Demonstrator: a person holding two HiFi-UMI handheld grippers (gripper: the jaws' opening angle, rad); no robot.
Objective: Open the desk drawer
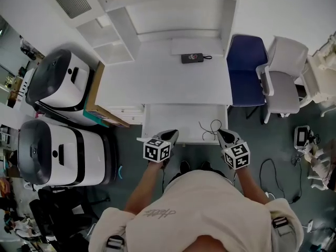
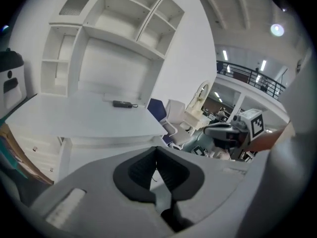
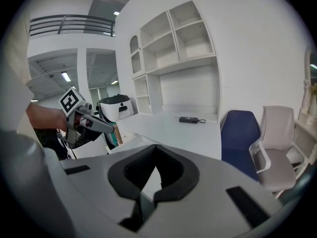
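Left gripper (image 1: 172,135): fingers pressed together at the tips, nothing between them. Right gripper (image 1: 221,133): same, pads meeting, empty. Two marker cubes, one behind each set of fingers, both printed with black-and-white square codes. There is script on the back of my pale top, too small to read.

Desk drawer (image 1: 178,117): one, white, standing pulled out from under the desk front, directly ahead of both sets of fingertips. The left tips sit at its front edge; I cannot tell whether they touch it. One thin dark cable (image 1: 210,126) lies looped in the drawer, just ahead of the right fingers.

Beyond the drawer is one white desk (image 1: 168,80). One small black device (image 1: 192,58) with a short cord lies well ahead of the fingers, near the back of the desk.

Outboard of the right fingers stand two chairs: one blue (image 1: 245,67), one pale grey (image 1: 286,83). Outboard of the left fingers stand two white-and-black machines (image 1: 55,80) (image 1: 58,151).

Farthest off is one white open shelf unit (image 1: 173,4) over the desk. The floor (image 1: 247,125) is dark grey. The room is a large hall with white walls, a railed upper gallery (image 2: 247,76) and ceiling lights.
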